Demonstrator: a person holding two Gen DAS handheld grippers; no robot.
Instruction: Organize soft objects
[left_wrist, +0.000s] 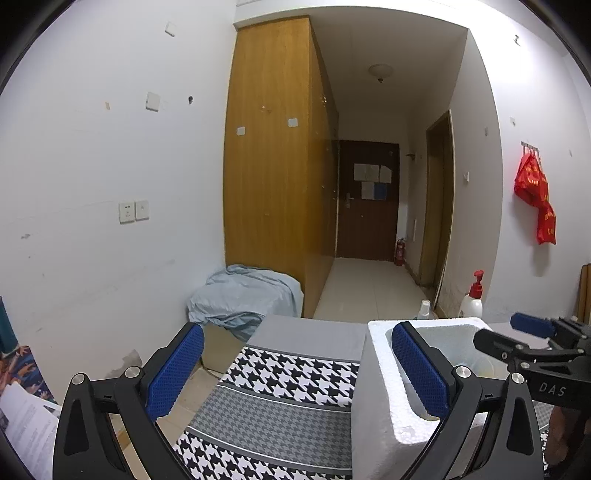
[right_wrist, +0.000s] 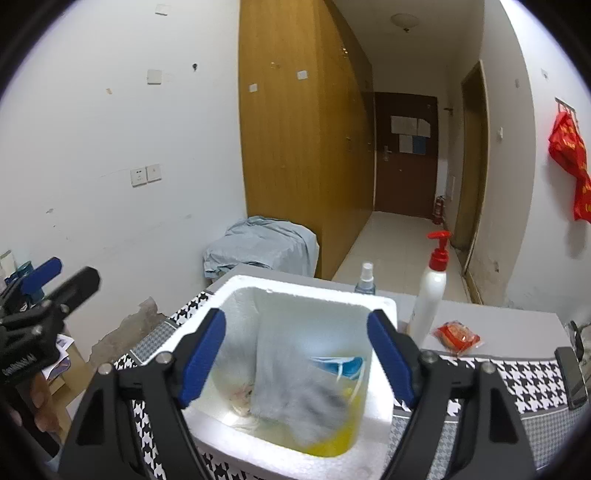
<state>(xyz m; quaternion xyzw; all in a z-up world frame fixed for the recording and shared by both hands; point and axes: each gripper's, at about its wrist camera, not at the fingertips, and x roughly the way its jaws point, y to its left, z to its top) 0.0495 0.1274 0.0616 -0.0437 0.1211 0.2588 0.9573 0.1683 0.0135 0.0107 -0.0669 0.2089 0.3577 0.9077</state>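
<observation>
Cloth (right_wrist: 295, 384) first, since it's the biggest soft thing in play: a pale grey, limp piece sitting inside the foam box (right_wrist: 384, 306), slumped over the other bits. It's blurred in my right wrist view, so I can't read the texture, but I'd guess it's light, floppy and not slippery. A pinch on a bunched fold near the top should do if it needs shifting; grabbing a flat patch would probably just slide off.

Box itself is white foam, so stiff but crumbly, and I'd keep the fingers off its rim. It sits on the houndstooth table (right_wrist: 517, 384).

Under the cloth, toward the box's right wall, there's something blue and white (right_wrist: 340, 367), and something yellow (right_wrist: 332, 443) at the near wall. Can't tell what either is.

Right gripper (right_wrist: 297, 356) hangs over the box, fingers spread wide, nothing in them; the cloth lies right between and below the tips.

Left gripper (left_wrist: 297, 373) is also spread and empty, hanging at the box's left wall over the table.

Small red packet (right_wrist: 456, 338) lies right of the box, near the pump bottle (right_wrist: 428, 295).
</observation>
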